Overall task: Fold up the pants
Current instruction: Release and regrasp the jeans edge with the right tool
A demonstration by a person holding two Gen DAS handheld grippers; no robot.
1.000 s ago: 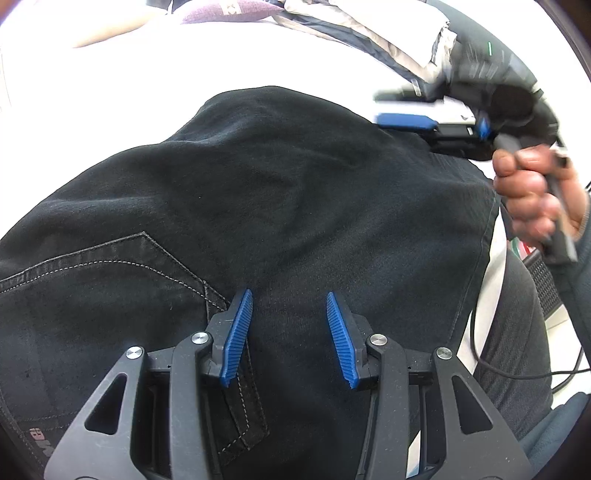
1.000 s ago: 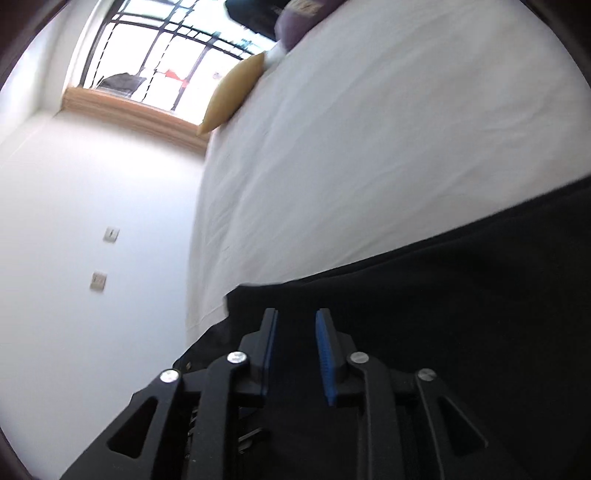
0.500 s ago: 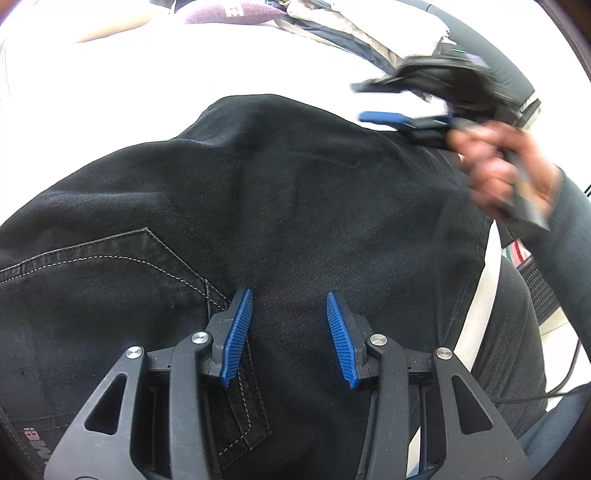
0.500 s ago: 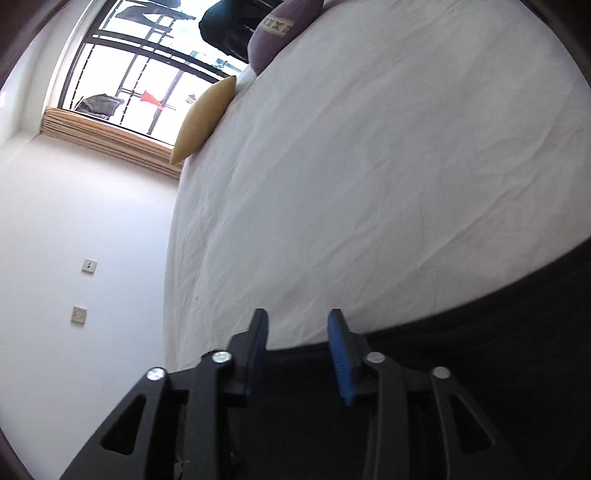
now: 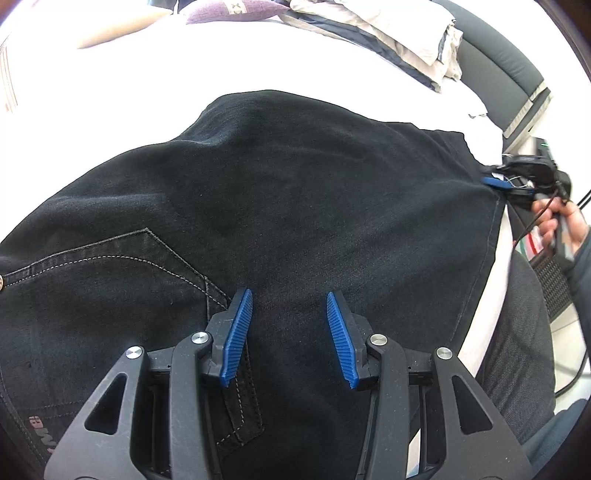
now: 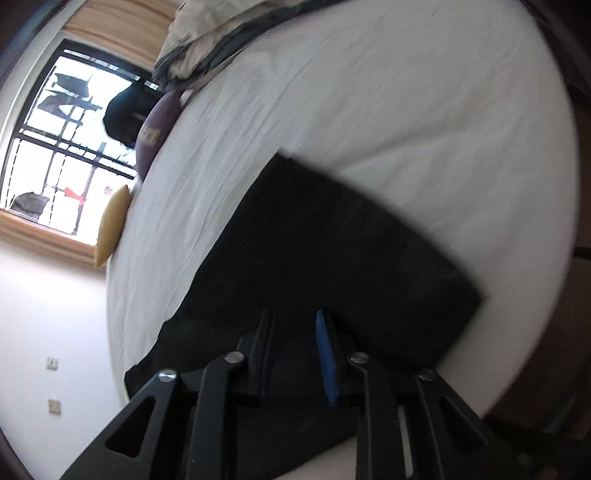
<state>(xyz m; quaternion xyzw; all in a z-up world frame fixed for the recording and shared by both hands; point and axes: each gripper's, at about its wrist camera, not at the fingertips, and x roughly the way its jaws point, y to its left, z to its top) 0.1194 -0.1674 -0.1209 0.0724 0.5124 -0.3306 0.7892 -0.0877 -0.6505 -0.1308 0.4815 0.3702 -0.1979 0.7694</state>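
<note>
Lying across the white bed [image 5: 258, 62], the black pants [image 5: 295, 206] are folded over into a broad dark slab, the stitched back pocket [image 5: 122, 273] at the end nearest the left gripper [image 5: 290, 332]. That gripper hangs just above the pants beside the pocket, its blue jaws standing partly apart with only flat cloth beneath them and nothing pinched. At the far edge of the pants from the pocket, the right gripper [image 5: 496, 183] meets the corner of the cloth, carried by a hand [image 5: 565, 225]; its jaws have just been closing and stand at a middling gap. In its own blurred view, black cloth fills the space around them [image 6: 295, 354], and whether they pinch it I cannot tell. Beyond the pants, a beige quilt [image 5: 406, 33] and a purple cushion [image 5: 229, 9] rest on the bed.
</note>
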